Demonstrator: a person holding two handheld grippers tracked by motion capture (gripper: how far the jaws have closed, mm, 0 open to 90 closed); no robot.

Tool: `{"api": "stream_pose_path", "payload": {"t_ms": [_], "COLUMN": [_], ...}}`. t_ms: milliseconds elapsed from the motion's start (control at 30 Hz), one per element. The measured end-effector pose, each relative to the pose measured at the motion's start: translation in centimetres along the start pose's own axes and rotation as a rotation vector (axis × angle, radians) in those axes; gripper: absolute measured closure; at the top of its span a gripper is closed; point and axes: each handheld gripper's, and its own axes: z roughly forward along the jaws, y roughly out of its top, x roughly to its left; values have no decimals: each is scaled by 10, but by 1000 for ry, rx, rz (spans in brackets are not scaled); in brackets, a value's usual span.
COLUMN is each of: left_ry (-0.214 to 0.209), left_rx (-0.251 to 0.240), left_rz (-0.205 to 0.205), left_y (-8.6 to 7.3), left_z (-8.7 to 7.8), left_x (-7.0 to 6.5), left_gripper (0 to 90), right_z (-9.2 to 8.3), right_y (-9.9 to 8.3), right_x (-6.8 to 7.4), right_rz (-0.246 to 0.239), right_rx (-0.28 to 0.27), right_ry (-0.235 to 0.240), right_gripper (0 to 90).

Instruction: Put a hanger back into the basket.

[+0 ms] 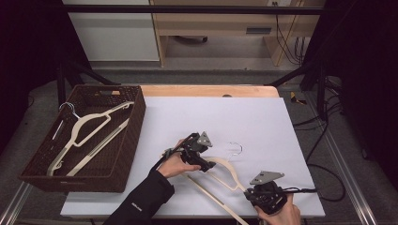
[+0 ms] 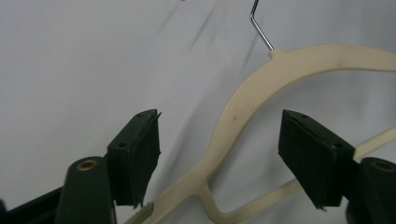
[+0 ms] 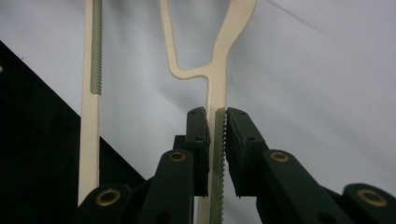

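A cream plastic hanger (image 1: 226, 171) with a wire hook (image 1: 234, 149) lies on the white sheet (image 1: 211, 117) near the table's front. My right gripper (image 1: 256, 193) is shut on the end of one shoulder arm (image 3: 224, 46), whose ribbed edge sits between the pads (image 3: 198, 126). The hanger's bottom bar (image 3: 91, 93) runs alongside, to the left in the right gripper view. My left gripper (image 1: 209, 165) is over the hanger's curved neck (image 2: 243, 98). Its jaws straddle that neck with daylight on both sides, and neither pad (image 2: 140, 140) touches it.
A dark wicker basket (image 1: 136, 122) stands at the table's left and holds another cream hanger (image 1: 89, 126). The white sheet stretches open behind and to the right of the hands. The table's front edge is close under my right gripper.
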Motion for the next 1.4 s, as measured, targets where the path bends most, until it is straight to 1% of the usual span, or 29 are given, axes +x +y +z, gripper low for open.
{"api": "stream_pose_path", "payload": {"t_ms": [33, 67, 100, 133, 167, 200, 233, 333, 400, 433, 500, 533, 567, 600, 667, 700, 733, 833, 867, 900, 967, 1000, 1033, 1067, 1100, 1167, 1200, 1267, 1400], "left_ry": [-1, -8, -7, -12, -12, -22, -23, -25, -15, -18, 3, -1, -2, 2, 14, 24, 26, 51, 59, 71, 77, 80, 84, 85, 83, 89, 93, 95, 116], "left_rx": [-5, 2, 6, 14, 18, 22, 22, 58, 75, 76, 88, 86, 86, 83, 87, 85, 72, 58, 55, 53, 59, 57, 49, 44, 39, 35, 29, 27, 22], "left_rz": [4, 10, 20, 28, 41, 46, 55, 88, 103, 99, 116, 121, 126, 123, 157, 172, 183, 224, 237, 252, 270, 282, 284, 284, 285, 291, 291, 291, 291], "left_y": [1, 1, 2, 3, 4, 4, 4, 4, 3, 3, 3, 3, 3, 3, 3, 3, 2, 2, 2, 1, 0, -2, -4, -5, -6, -8, -9, -11, -14], "left_z": [4, 5, 8, 10, 11, 13, 15, 20, 23, 24, 22, 21, 20, 19, 15, 12, 9, -2, -5, -8, -12, -15, -16, -18, -21, -24, -27, -29, -32], "left_x": [0, 0, 0, 0, -1, -1, -2, -4, -6, -7, -6, -6, -6, -7, -9, -10, -12, -17, -19, -21, -24, -27, -28, -29, -30, -31, -32, -34, -38], "left_gripper": [346, 365, 385, 400, 416, 432, 449, 508, 547, 582, 658, 671, 675, 680, 689, 696, 701, 718, 724, 730, 745, 749, 752, 752, 753, 754, 754, 755, 756], "right_z": [0, -1, -1, 0, 0, -1, -1, -1, -1, -1, -2, -2, -2, -2, -3, -3, -3, -4, -5, -6, -7, -9, -10, -10, -11, -12, -11, -11, -5], "right_y": [0, 0, 0, 0, 0, 0, 0, 0, 0, 0, 0, 0, 0, 0, 0, 0, 0, -1, -1, -1, 0, 1, 2, 3, 5, 9, 12, 19, 33], "right_x": [0, 1, 1, 1, 0, 0, 0, 0, -1, 0, 0, 0, 0, 0, -1, -1, -3, -4, -6, -7, -9, -10, -12, -13, -15, -17, -18, -23, -30], "right_rz": [1, 16, 13, 5, -5, -5, -4, -7, -12, -10, 0, 2, -9, -10, -14, -7, -19, -16, -21, -16, -1, 10, 5, 8, -1, 12, 10, -5, -10], "right_rx": [-1, 4, 5, -10, -6, -7, -7, -10, -12, -13, -16, -16, -14, -16, -20, -23, -20, -25, -31, -42, -60, -68, -88, -103, -110, -149, -165, -205, -230], "right_ry": [1, 2, 3, 19, 9, 10, 11, 13, 10, 10, 22, 27, 14, 14, 22, 30, 23, 26, 36, 40, 74, 88, 104, 111, 108, 134, 139, 164, 197], "right_gripper": [799, 798, 798, 799, 798, 798, 798, 799, 798, 799, 798, 798, 798, 797, 796, 796, 795, 793, 776, 757, 732, 704, 662, 642, 616, 536, 516, 459, 415]}}
